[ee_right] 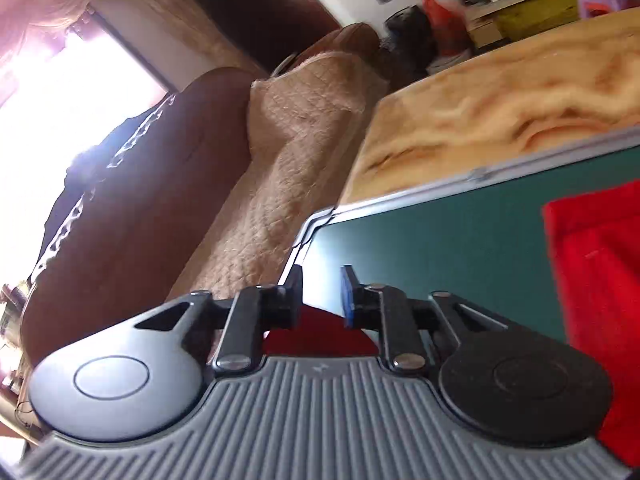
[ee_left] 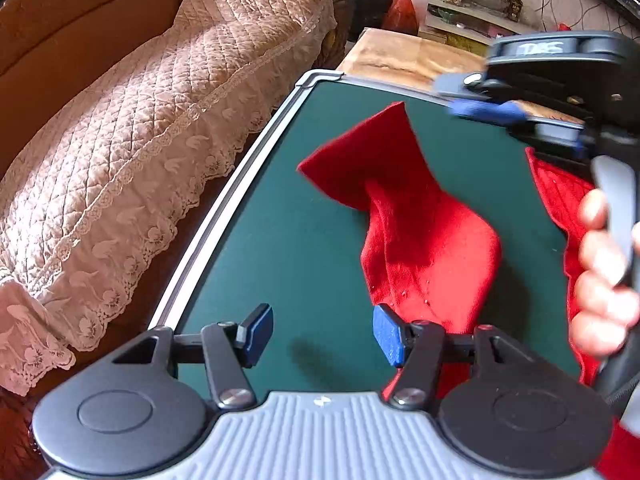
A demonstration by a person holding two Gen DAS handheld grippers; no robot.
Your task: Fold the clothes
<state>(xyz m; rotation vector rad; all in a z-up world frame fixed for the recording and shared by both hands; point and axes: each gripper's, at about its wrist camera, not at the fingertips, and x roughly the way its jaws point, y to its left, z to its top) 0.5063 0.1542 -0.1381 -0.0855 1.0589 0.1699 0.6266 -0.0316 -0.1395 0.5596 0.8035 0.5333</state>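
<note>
A red knitted garment point(ee_left: 420, 232) lies on a dark green board point(ee_left: 280, 240) with a metal rim. One sleeve stretches toward the board's far corner. My left gripper point(ee_left: 322, 334) hovers low over the board's near part, open, its right pad at the sleeve's near edge with nothing between the pads. A hand point(ee_left: 604, 276) holds my right gripper point(ee_left: 466, 97) above the far right of the garment. In the right wrist view, the right gripper point(ee_right: 321, 292) is tilted, open with a narrow gap over the green board point(ee_right: 440, 240). Red garment point(ee_right: 600, 280) shows to its right and beneath it.
A brown sofa with a quilted beige lace cover point(ee_left: 140, 140) runs along the board's left side. Beyond the board lies a marbled tan table top point(ee_left: 400, 56), then a red bag point(ee_left: 402, 8) and cluttered shelves point(ee_left: 468, 4). A bright window point(ee_right: 72, 92) glares in the right wrist view.
</note>
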